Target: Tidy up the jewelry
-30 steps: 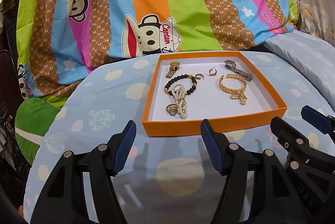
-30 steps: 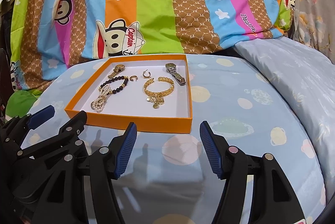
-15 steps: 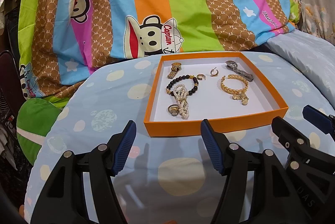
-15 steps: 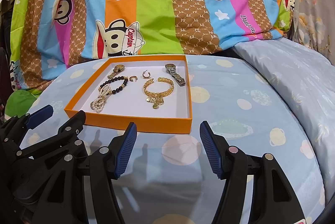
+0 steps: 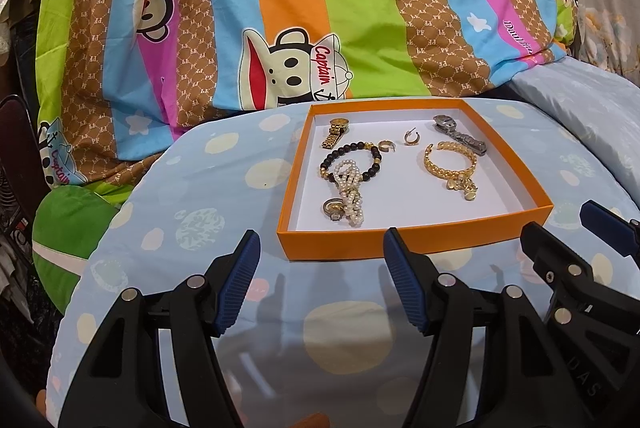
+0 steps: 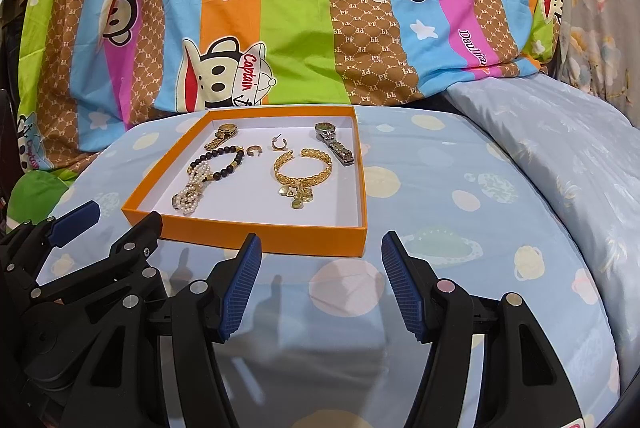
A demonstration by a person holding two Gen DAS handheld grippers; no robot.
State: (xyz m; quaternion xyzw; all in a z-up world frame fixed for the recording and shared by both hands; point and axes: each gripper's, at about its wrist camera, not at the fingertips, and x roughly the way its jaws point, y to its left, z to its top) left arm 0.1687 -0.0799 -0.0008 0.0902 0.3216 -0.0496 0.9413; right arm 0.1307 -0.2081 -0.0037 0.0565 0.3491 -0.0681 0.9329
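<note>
An orange shallow box (image 5: 412, 242) with a white floor lies on a blue dotted cloth. Inside it are a gold watch (image 5: 336, 133), a black bead bracelet (image 5: 352, 159), a pearl string (image 5: 350, 187) over a small ring (image 5: 333, 207), two gold hoop earrings (image 5: 386, 145), a silver watch (image 5: 460, 133) and a gold charm bracelet (image 5: 450, 163). My left gripper (image 5: 321, 252) hovers open and empty just short of the box's near wall. My right gripper (image 6: 321, 248) is open and empty beside it, near the box's right front corner (image 6: 362, 240). The gold charm bracelet (image 6: 304, 167) lies ahead of it.
A striped cartoon-monkey quilt (image 5: 280, 7) rises behind the box. A pale blue duvet (image 6: 560, 155) bulges at the right. A green cushion (image 5: 68, 228) and a dark chair edge (image 5: 16, 147) sit off the left side. Dotted cloth (image 6: 440, 187) stretches to the right of the box.
</note>
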